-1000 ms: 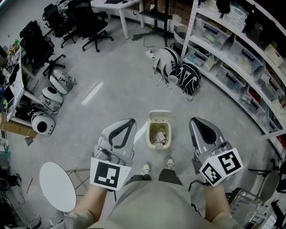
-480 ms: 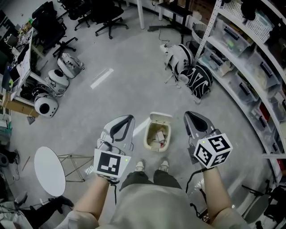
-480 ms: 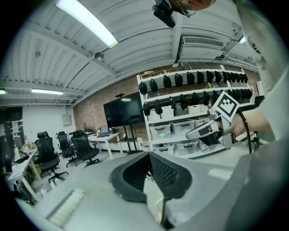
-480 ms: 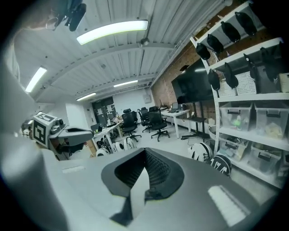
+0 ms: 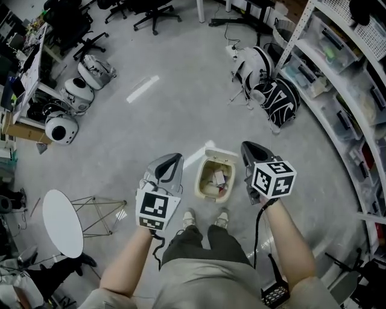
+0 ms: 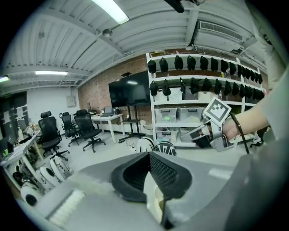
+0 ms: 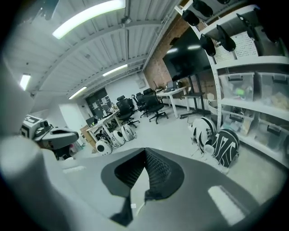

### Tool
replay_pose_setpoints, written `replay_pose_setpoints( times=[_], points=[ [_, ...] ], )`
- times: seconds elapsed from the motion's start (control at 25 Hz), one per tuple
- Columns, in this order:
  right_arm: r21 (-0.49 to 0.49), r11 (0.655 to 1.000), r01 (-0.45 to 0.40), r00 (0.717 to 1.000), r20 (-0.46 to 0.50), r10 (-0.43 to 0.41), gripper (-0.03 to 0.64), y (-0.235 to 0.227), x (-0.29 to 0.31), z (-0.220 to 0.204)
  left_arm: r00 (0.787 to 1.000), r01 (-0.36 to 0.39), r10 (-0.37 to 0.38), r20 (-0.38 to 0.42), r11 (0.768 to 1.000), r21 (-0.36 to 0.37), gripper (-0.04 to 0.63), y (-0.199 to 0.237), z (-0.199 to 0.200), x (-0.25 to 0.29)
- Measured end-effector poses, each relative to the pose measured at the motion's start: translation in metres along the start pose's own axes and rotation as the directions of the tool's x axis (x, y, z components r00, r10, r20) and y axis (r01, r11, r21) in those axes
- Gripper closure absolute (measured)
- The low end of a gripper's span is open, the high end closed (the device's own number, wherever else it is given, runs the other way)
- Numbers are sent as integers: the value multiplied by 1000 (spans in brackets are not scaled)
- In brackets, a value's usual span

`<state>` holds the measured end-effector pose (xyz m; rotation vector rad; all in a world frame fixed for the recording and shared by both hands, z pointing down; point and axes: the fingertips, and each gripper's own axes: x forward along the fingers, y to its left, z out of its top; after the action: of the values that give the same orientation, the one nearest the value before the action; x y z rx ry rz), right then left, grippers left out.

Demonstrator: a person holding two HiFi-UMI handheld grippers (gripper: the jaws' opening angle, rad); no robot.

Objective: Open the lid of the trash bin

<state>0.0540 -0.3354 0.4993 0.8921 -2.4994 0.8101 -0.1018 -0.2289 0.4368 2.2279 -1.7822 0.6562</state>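
Observation:
A cream trash bin (image 5: pixel 205 184) stands on the grey floor just ahead of the person's shoes. Its lid (image 5: pixel 221 155) is swung up and back at the far side, and scraps of rubbish show inside. My left gripper (image 5: pixel 174 159) hovers to the bin's left, shut with nothing held. My right gripper (image 5: pixel 246 147) hovers to the bin's right, also shut and empty. Neither touches the bin. In the left gripper view the jaws meet at the tip (image 6: pixel 149 154) and the right gripper (image 6: pixel 211 131) shows beyond them. The right gripper view shows shut jaws (image 7: pixel 144 150) and the left gripper (image 7: pixel 50 135).
A round white side table (image 5: pixel 62 222) stands at the left. White robot shells (image 5: pixel 61 127) lie by the desks at far left. Black-and-white bags (image 5: pixel 272 90) lie before the shelving (image 5: pixel 353 90) at the right. Office chairs (image 5: pixel 154 12) stand at the back.
The view has drifted, so the bin sits a little right and lower. Both grippers have drawn in toward the bin's sides. The lid stays open throughout.

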Motion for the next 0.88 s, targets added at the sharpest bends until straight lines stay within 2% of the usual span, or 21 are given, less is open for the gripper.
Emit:
replay_pose_setpoints(
  times=[0.36, 0.52, 0.68, 0.88],
  points=[
    [-16, 998, 67, 983, -172, -68, 614, -59, 90, -98, 996, 6, -10, -87, 999, -50, 594, 6, -78, 44],
    [7, 995, 97, 954, -286, -91, 614, -85, 123, -143, 992, 26, -32, -123, 998, -55, 594, 1, -108, 61],
    [6, 987, 158, 924, -354, -146, 614, -106, 141, -172, 986, 40, -52, -155, 996, -82, 594, 0, -132, 68],
    [70, 986, 155, 886, -451, -107, 614, -109, 131, -214, 982, 44, -62, -181, 994, -100, 594, 2, -147, 70]
  ],
)
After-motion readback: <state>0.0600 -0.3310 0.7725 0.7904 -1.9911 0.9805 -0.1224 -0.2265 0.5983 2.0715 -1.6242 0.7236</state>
